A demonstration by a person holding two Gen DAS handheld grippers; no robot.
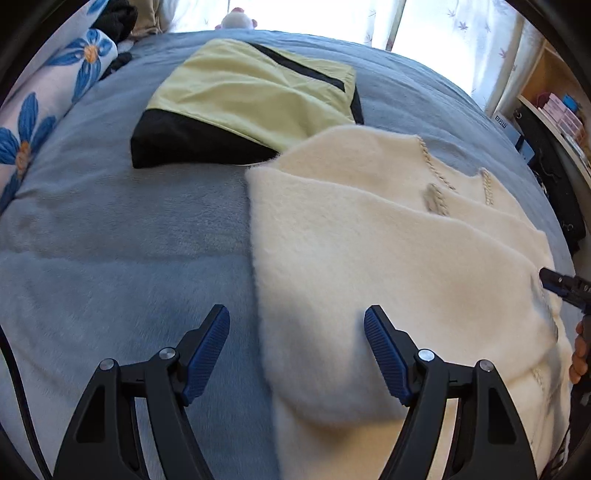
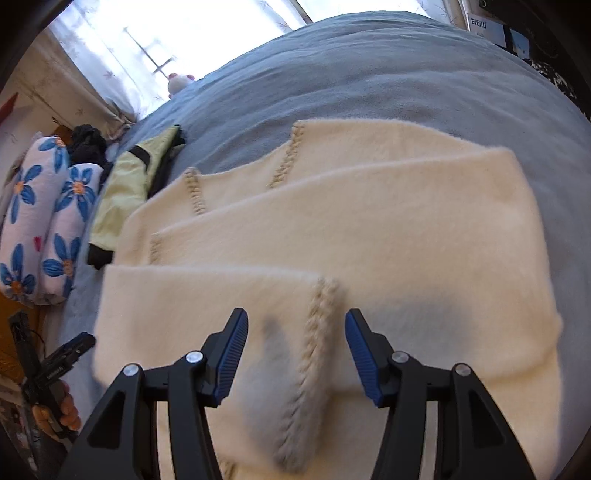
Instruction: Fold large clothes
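Daylight floods in from the window [image 1: 314, 14] at the far side, blown out to pure white in both views, so the sheer curtains [image 2: 110, 48] keep only faint detail. The blue blanket [image 1: 110, 240] and the cream garment [image 1: 388, 240] are evenly, softly lit. Soft grey shadows fall on the cream fabric near the left gripper [image 1: 297, 354] and right gripper [image 2: 295, 358], fingers apart in both. Fisheye distortion bulges the bed into a dome and bends the edges, with black vignetting in the corners. The nearest fabric looks slightly soft, and the floral pillows [image 2: 44, 221] at the left stay fairly sharp.
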